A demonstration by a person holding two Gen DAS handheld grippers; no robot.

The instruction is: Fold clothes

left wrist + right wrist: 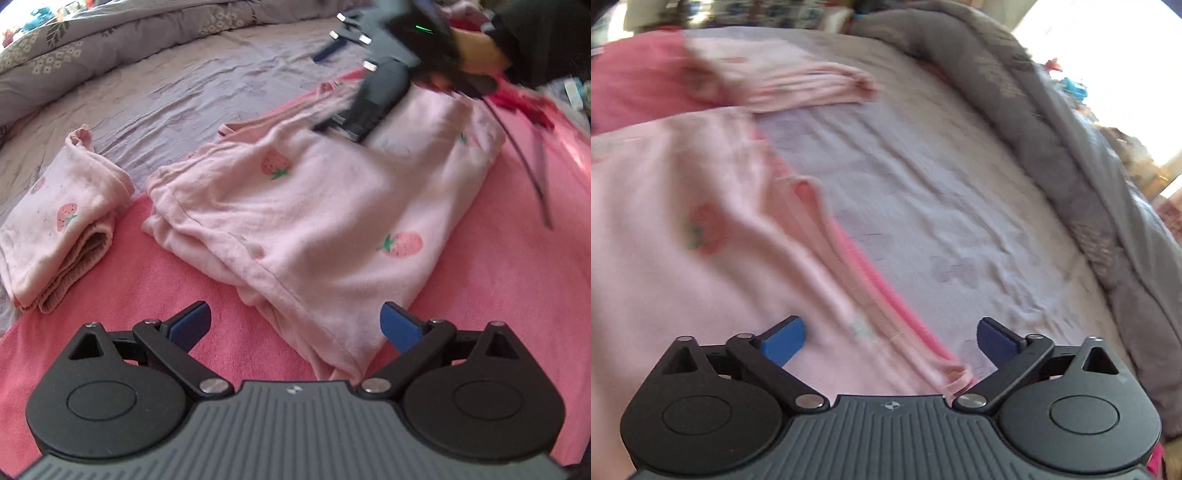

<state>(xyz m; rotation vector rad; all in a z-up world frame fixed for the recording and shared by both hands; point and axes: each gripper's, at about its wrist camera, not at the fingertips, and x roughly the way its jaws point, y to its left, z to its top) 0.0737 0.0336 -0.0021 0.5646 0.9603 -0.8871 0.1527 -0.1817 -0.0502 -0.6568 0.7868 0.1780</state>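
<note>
- Work surface: a bed with a grey-lilac sheet (177,92), a rolled grey floral duvet (92,40) along its far side at 11 o'clock, and a pink towel (155,280) spread in the foreground as the folding area.
- Done: one small strawberry-print piece (62,229) lies folded in a compact stack at 9 o'clock, half on the towel, half on the sheet; it reads as finished.
- In hand: the larger strawberry-print garment (314,221) lies at centre, doubled over but loose; its edges are uneven and a pink-trimmed hem trails toward 12 o'clock — judged part-folded.
- Left gripper (295,325): jaws wide apart and empty, above the garment's near corner at 6 o'clock.
- Right gripper (890,339): jaws wide apart, nothing clamped, astride the garment's trimmed edge (882,288); the view is blurred.
- Remaining, by judgement: at least one further fold, then squaring up; a red heap (524,107) at 2 o'clock may be more laundry — cannot tell.
</note>
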